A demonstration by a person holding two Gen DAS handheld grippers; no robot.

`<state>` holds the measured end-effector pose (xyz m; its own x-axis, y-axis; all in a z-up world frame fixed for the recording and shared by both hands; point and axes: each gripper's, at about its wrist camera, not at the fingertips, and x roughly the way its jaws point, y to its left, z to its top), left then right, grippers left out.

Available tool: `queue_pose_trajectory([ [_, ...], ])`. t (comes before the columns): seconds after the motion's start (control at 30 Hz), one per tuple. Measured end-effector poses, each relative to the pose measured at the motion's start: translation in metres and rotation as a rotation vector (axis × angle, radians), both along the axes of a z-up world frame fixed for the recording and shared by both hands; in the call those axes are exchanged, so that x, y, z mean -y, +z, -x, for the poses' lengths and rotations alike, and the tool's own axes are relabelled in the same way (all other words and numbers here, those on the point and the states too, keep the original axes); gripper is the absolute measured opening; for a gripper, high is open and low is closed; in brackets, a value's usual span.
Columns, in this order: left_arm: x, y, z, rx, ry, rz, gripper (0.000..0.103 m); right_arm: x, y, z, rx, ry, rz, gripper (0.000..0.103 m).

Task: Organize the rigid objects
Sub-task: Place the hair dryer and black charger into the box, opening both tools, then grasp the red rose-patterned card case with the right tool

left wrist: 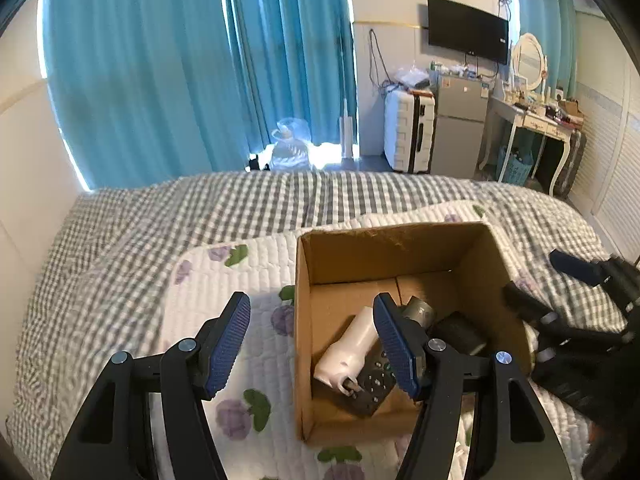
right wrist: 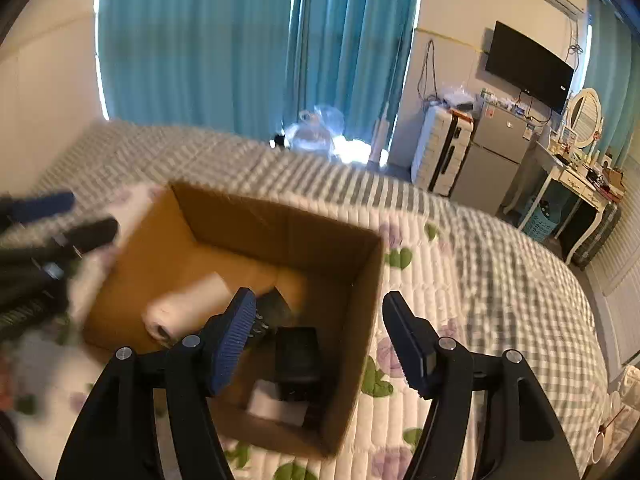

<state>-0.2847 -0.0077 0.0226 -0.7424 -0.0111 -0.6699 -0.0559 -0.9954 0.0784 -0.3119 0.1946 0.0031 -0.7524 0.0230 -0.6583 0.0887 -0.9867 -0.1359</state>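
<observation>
Jaws, left gripper [left wrist: 314, 340]: parted, empty, hanging over the box's near-left wall.
Jaws, right gripper [right wrist: 320, 338]: parted, empty (its left finger above the box, its right outside).
Box [left wrist: 304, 320]: open cardboard, on the bed's quilt [left wrist: 240, 280].
Inside: white bottle [left wrist: 348, 352] lying flat, long axis slanting toward the far-right corner; remote [left wrist: 372, 388] beside it; dark block [right wrist: 298, 356].

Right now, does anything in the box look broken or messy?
Nothing looks broken. The cardboard box holds a white bottle-like thing lying tipped across a black remote control, jumbled beside dark items too unclear to name.
</observation>
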Motion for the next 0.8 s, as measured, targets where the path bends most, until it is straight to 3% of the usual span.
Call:
queue_pose_trajectory([
  [0.1,0.004,0.03,-0.03,-0.041,-0.002,-0.018,0.068,-0.001,0.04,-0.03,-0.041,0.004,-0.014,0.067],
  [0.2,0.01,0.055,-0.062,-0.086,0.016,-0.024,0.095,0.005,0.074,-0.068,-0.088,0.015,-0.053,0.075],
  [0.33,0.014,0.08,-0.104,-0.138,0.039,-0.029,0.102,0.012,0.104,-0.113,-0.116,0.037,-0.072,0.079],
  [0.4,0.017,0.087,-0.122,-0.14,0.043,-0.036,0.103,0.016,0.112,-0.137,-0.12,0.046,-0.075,0.085],
  [0.5,0.022,0.089,-0.145,-0.15,0.037,-0.042,0.103,0.024,0.115,-0.166,-0.105,0.065,-0.086,0.094],
  [0.63,0.029,0.074,-0.173,-0.138,0.05,-0.024,0.103,0.029,0.108,-0.206,-0.105,0.085,-0.101,0.095],
  [0.8,0.036,0.031,-0.194,-0.091,0.112,-0.021,0.103,0.03,0.067,-0.242,-0.069,0.122,-0.088,0.098],
])
